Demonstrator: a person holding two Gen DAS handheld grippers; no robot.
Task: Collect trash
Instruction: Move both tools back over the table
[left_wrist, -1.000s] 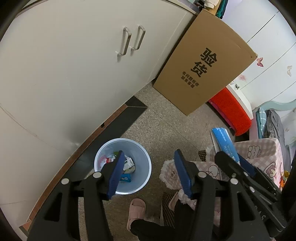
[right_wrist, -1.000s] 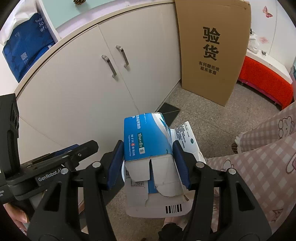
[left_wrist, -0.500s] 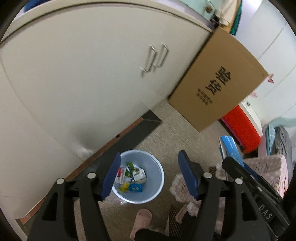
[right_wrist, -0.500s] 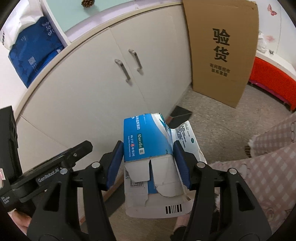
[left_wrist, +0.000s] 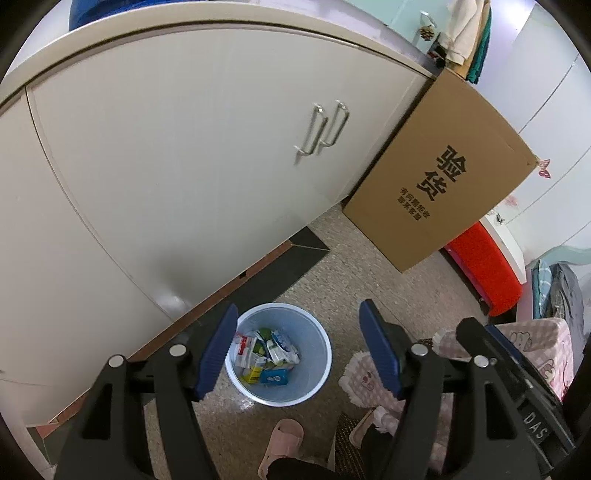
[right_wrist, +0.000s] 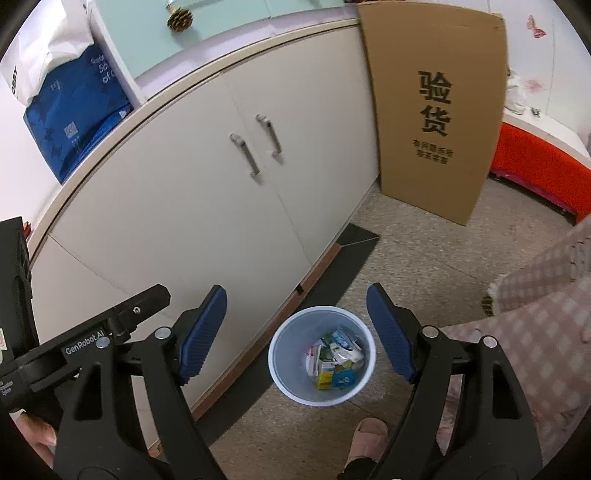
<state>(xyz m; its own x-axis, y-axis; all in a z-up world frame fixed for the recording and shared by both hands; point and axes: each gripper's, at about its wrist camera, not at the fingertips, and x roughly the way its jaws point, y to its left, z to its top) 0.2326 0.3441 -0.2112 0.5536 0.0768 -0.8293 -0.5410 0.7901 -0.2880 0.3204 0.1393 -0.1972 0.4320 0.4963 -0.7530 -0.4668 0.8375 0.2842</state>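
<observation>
A pale blue waste bin (left_wrist: 318, 373) stands on the floor by the cabinet, with several cartons and wrappers (left_wrist: 266, 353) in its bottom. My left gripper (left_wrist: 298, 308) hangs above it, jaws opening, with nothing between the blue pads. In the right wrist view the same bin (right_wrist: 281, 356) and its trash (right_wrist: 334, 357) lie below my right gripper (right_wrist: 296, 288). Its jaws are also opening and hold nothing. The blue and white box is in neither view. Black parts of the left gripper's body (right_wrist: 110, 332) show at the left.
White cabinet doors (left_wrist: 184, 166) run close behind the bin. A tall cardboard box (left_wrist: 439, 192) leans at the cabinet's end, with a red stool (left_wrist: 484, 269) beyond it. A person's slippered foot (left_wrist: 280, 443) and pink checked cloth (right_wrist: 535, 325) are close by on the right.
The right gripper's jaws spread wide and the blue and white box left them, uncovering the bin below. The left gripper rose and drew back, so the bin looks smaller and farther.
</observation>
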